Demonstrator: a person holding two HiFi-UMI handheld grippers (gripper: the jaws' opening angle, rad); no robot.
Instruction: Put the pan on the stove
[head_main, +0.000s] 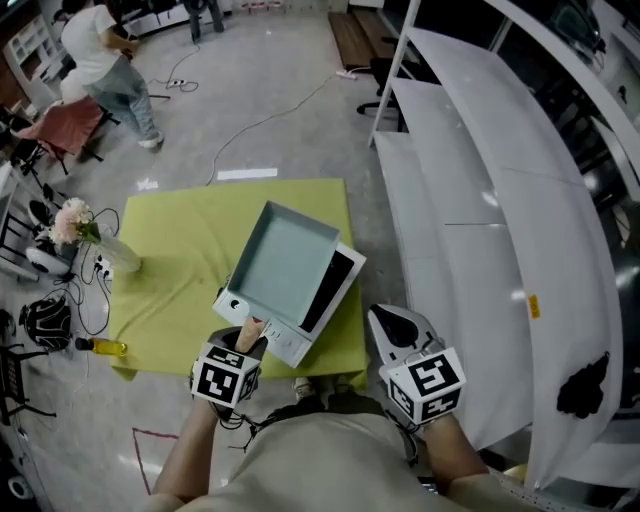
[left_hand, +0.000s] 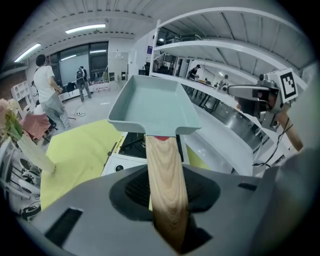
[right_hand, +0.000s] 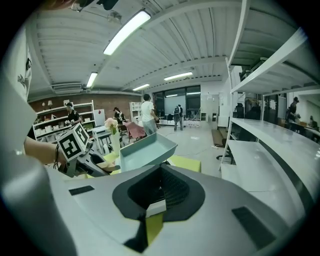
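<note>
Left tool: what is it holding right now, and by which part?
The left tool holds the teal square pan by its wooden handle. The right tool holds nothing.

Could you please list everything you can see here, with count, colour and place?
pan: one, grey-blue and square with a wooden handle, held over the stove
stove: one, white with a black top, on the near right of the cloth
cloth: one, yellow-green, covering the table
vase of flowers: one, clear with pink blooms, at the table's left edge
bottle: one, yellow, lying on the floor left of the table
shelves: several, white, along the right
cable: one, pale, across the floor beyond the table
person: one, white top, far left
left tool: one, grey, shut on the pan's handle
right tool: one, grey, empty, jaws narrowly apart, right of the stove
</note>
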